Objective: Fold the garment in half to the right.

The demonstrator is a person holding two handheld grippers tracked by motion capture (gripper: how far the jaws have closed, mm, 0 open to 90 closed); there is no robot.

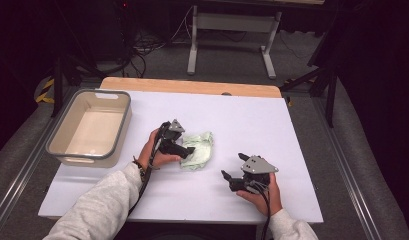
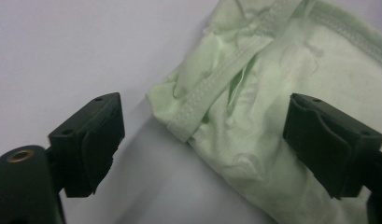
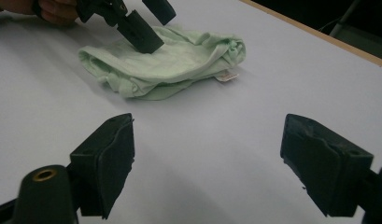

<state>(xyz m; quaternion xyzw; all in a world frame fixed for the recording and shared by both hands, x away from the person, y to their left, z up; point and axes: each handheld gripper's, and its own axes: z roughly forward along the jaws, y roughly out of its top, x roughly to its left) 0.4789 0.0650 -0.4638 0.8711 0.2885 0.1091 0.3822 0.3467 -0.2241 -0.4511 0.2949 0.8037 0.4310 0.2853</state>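
- The pale green cloth [image 1: 198,150] lies crumpled in a loose fold near the middle of the white bench [image 1: 302,165], a stitched hem running along its edge in the left gripper view.
- A small white tag sticks out from one end of the cloth [image 3: 170,65] in the right gripper view.
- Your left gripper [image 1: 184,149] sits at the cloth's left edge, its fingers [image 2: 93,140] spread wide and pressing on nothing; one finger stands over bare bench, the other over the fabric.
- The cloth's folded corner [image 2: 254,116] lies between those fingers without being pinched.
- Your left hand [image 1: 154,150] rests on the bench just beside the cloth.
- Your right gripper [image 1: 231,176] lies well apart from the cloth, nearer the front right of the bench, fingers [image 3: 109,158] spread wide with bare bench between them.
- Your right hand [image 1: 264,195] holds it low over the bench, pointing toward the cloth.
- A grey-rimmed bin [image 1: 112,130] stands at the bench's left edge, well apart from the cloth.
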